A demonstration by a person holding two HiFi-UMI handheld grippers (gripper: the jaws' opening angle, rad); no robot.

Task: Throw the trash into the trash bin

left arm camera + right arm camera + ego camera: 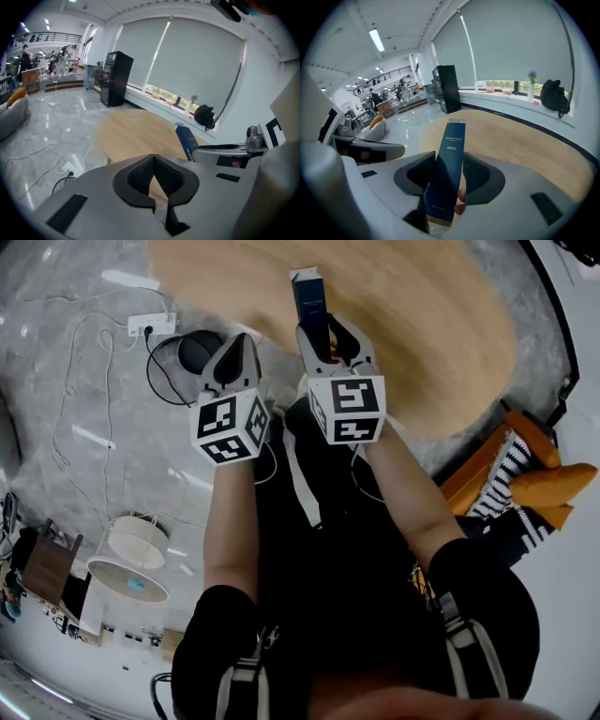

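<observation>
My right gripper (328,334) is shut on a tall dark blue carton (308,296), which stands up out of the jaws over the edge of a round wooden table (403,324). In the right gripper view the carton (449,154) sits clamped between the pads of the right gripper (450,169), tilted slightly. My left gripper (241,341) is just left of it, shut and holding nothing. In the left gripper view the left gripper's (153,160) tips meet, with the carton (187,140) to the right.
On the grey floor left of the table lie a white power strip (150,325), cables and a dark round object (197,351). An orange chair with a striped cushion (525,474) is at the right. A black cabinet (116,78) stands by the window.
</observation>
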